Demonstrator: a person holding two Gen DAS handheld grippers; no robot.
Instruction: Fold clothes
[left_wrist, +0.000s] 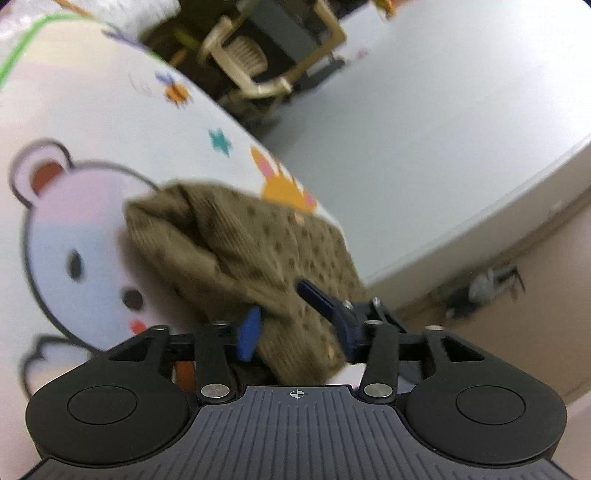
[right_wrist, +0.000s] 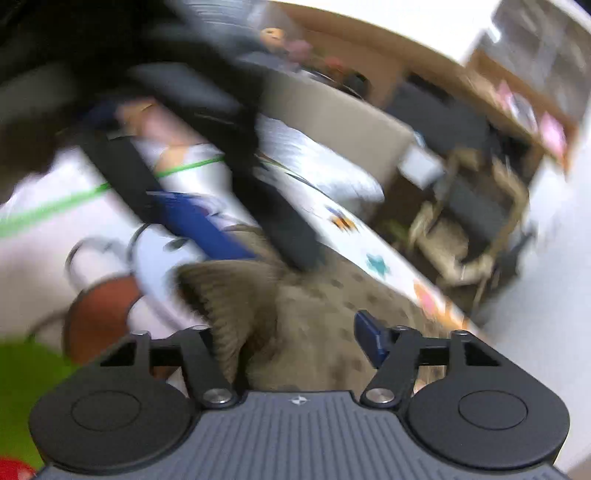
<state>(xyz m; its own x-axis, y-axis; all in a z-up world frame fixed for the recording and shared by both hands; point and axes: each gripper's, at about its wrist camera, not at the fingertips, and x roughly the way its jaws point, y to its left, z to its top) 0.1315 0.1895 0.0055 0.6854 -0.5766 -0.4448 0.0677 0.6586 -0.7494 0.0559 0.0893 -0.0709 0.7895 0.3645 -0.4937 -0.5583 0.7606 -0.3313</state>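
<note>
The brown dotted garment (left_wrist: 258, 258), bunched on the cartoon-printed cloth (left_wrist: 92, 122) near its right edge, is judged light, soft and floppy, best pinched at a hem; it lies between the parted, unpressing fingers of the left gripper (left_wrist: 284, 314), while the right gripper's (right_wrist: 295, 332) state cannot be told.

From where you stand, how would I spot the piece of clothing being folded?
Find the white cartoon sheet with the big bear face. Bunched near its edge, beside an orange bunny print, lies the garment. It is the only olive-brown, dark-dotted, ribbed cloth there.
</note>
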